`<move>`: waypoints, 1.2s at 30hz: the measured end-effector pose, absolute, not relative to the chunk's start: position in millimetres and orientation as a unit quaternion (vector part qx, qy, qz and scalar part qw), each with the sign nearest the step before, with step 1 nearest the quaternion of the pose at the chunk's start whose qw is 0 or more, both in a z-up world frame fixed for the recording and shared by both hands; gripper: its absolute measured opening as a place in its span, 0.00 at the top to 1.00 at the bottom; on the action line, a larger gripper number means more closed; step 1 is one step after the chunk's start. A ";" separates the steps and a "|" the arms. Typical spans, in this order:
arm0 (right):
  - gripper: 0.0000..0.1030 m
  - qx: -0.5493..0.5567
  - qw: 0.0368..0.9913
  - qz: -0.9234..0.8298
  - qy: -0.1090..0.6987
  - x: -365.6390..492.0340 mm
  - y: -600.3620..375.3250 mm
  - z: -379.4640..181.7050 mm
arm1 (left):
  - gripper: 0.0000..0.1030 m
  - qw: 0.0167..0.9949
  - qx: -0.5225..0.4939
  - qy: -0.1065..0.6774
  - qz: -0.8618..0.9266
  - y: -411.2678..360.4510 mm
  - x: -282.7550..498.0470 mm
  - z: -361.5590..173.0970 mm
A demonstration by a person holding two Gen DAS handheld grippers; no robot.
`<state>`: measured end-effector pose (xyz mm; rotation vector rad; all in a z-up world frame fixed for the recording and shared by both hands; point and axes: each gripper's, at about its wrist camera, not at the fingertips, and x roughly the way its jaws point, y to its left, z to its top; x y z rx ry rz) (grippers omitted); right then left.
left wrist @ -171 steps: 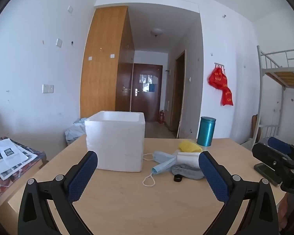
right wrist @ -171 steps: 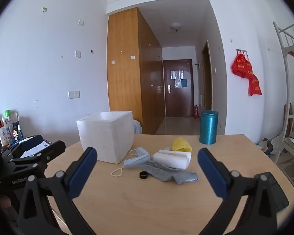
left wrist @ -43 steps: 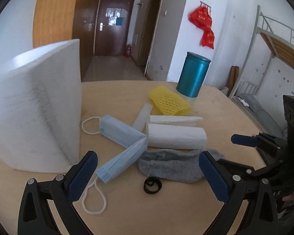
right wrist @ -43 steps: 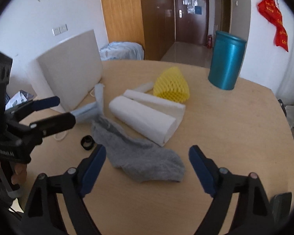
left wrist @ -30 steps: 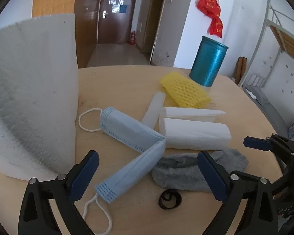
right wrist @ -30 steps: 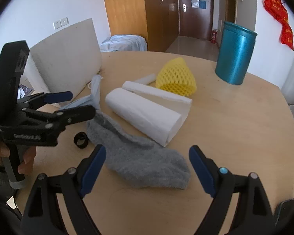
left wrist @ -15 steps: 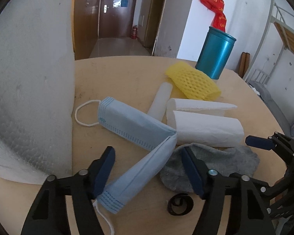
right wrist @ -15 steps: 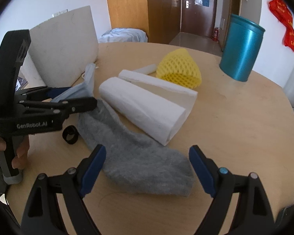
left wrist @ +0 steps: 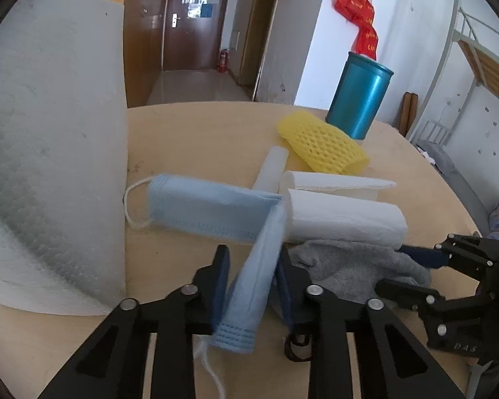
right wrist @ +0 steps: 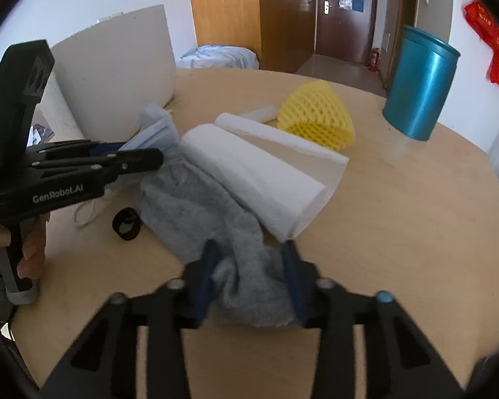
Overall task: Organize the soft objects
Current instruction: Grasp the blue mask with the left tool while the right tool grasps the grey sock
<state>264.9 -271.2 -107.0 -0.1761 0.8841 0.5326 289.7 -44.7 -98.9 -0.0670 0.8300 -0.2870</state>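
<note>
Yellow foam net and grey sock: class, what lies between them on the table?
Two white paper rolls lie between the yellow foam net and the grey sock, clearest in the right wrist view.

The right gripper (right wrist: 249, 276) pinches the grey sock (right wrist: 213, 219) on the worktop (right wrist: 415, 232); the left gripper (right wrist: 139, 159) clamps a blue face mask (right wrist: 156, 133) beside a white paper roll (right wrist: 259, 179).

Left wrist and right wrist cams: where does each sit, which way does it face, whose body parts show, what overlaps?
Left wrist: rides the left gripper, low over the table, facing the door; jaws straddle the blue mask; right gripper at right.
Right wrist: rides the right gripper, facing the door; jaws straddle the grey sock; left gripper and hand at left.
Shared: mask, sock, yellow foam net, teal canister, foam box.
</note>
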 end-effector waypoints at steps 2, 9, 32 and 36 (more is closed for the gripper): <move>0.74 -0.071 0.864 0.260 0.426 265.1 -274.8 -107.5 | 0.78 0.907 -0.034 0.396 -0.140 -45.1 288.8 -96.0; 0.77 -0.047 0.867 0.271 0.416 261.2 -284.4 -100.0 | 0.83 0.916 -0.037 0.372 -0.148 -41.5 281.7 -83.6; 0.80 0.041 0.916 0.249 0.312 211.1 -333.3 -47.8 | 0.96 0.926 -0.021 0.341 -0.159 -44.9 241.2 -59.2; 0.80 0.026 0.911 0.252 0.324 212.3 -324.4 -49.1 | 0.96 0.933 -0.008 0.324 -0.156 -47.6 232.2 -51.0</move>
